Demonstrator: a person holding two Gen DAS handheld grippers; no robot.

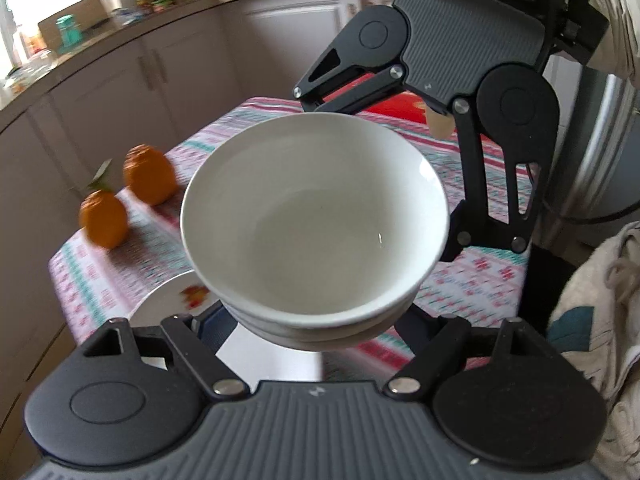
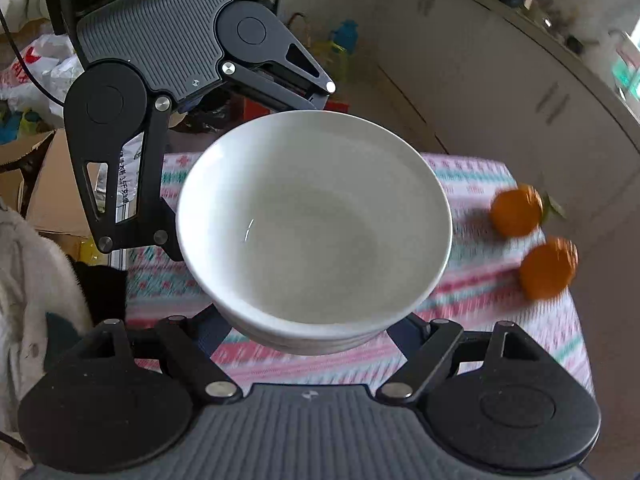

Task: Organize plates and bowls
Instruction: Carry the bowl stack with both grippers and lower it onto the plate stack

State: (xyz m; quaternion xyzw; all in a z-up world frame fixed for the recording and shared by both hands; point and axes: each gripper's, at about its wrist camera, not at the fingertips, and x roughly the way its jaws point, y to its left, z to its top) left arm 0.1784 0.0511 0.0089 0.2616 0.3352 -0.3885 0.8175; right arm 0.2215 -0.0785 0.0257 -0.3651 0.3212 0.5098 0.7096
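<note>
A stack of white bowls (image 1: 314,224) hangs in the air above the patterned tablecloth, held from two sides. My left gripper (image 1: 316,320) grips the stack at its near side, with its fingertips hidden under the bowls. My right gripper (image 1: 384,152) faces it from the far side, shut on the same stack. In the right wrist view the bowl stack (image 2: 314,220) fills the middle, my right gripper (image 2: 312,320) holds it from below, and the left gripper (image 2: 256,152) is opposite. A white plate (image 1: 168,300) with a fruit print lies on the table under the stack.
Two oranges (image 1: 128,196) sit on the table's left side and show in the right wrist view (image 2: 532,240) at the right. The tablecloth (image 1: 472,280) covers a small table. Kitchen cabinets (image 1: 120,92) stand behind. Cardboard boxes and bags (image 2: 36,128) lie beside the table.
</note>
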